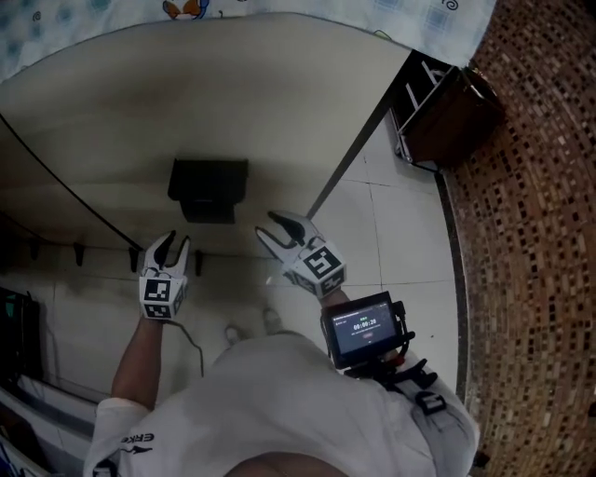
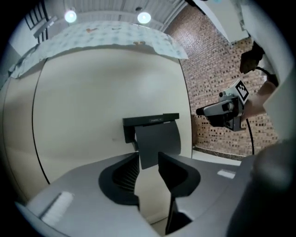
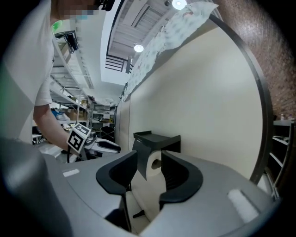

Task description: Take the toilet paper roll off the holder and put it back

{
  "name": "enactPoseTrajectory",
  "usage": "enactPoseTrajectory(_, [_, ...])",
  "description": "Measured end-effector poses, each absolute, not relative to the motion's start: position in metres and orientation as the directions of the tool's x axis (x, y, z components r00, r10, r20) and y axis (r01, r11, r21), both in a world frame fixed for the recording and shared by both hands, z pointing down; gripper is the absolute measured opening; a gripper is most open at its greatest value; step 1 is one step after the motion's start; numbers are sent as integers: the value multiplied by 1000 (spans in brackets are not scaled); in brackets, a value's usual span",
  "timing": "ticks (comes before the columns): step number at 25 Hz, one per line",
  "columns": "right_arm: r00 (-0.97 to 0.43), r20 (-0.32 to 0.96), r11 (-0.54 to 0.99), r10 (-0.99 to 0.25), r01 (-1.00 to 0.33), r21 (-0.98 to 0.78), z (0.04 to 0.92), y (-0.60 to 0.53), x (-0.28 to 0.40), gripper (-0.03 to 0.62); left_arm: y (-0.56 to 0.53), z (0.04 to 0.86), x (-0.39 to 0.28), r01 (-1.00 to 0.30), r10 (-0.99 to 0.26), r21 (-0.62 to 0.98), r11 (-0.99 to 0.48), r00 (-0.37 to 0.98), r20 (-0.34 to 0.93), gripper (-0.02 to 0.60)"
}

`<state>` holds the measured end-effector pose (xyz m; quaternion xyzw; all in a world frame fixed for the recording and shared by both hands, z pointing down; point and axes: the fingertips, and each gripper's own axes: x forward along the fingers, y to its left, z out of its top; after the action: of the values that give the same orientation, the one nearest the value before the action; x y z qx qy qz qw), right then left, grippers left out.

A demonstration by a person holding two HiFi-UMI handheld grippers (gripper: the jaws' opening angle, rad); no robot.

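Facing parted left tongs and parted right tongs, roll sits in its holder.

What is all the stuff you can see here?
wall: one, cream, ahead
holder: one, black, on the wall
toilet paper roll: one, white, in the holder
cloth: one, pale patterned, over the wall's top
brick wall: one, brown, right side
rack: one, dark, beside the brick wall
floor tiles: many, white, below
screen: one, black, low in the head view
left claw: one, black-tipped, open, empty
right claw: one, pale grey, open, empty
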<state>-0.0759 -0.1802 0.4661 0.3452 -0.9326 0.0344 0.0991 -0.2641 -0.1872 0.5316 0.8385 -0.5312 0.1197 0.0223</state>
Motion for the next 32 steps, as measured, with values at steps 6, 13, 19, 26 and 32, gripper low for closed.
enactPoseTrajectory(6, [-743,205,757,-637,-653,-12,463,-163,-87,137,-154,500,-252,-916,-913,-67,-396,385,136,13])
enactPoseTrajectory(13, [-788,163,793,-594,-608,-48,451,-125,-69,70,-99,477,-219,-953,-950,-60,-299,291,114,2])
enactPoseTrajectory(19, [-824,140,823,-550,-562,-78,460,-79,-27,31,-38,474,-170,-977,-976,-68,-202,196,92,2])
enactPoseTrajectory(26, [-866,132,865,-482,-494,-87,458,-17,8,14,38,477,-127,-996,-992,-29,-87,84,97,2])
enactPoseTrajectory(32, [-881,139,880,-453,-467,-87,465,16,18,14,72,487,-110,-997,-992,-36,-64,60,108,2])
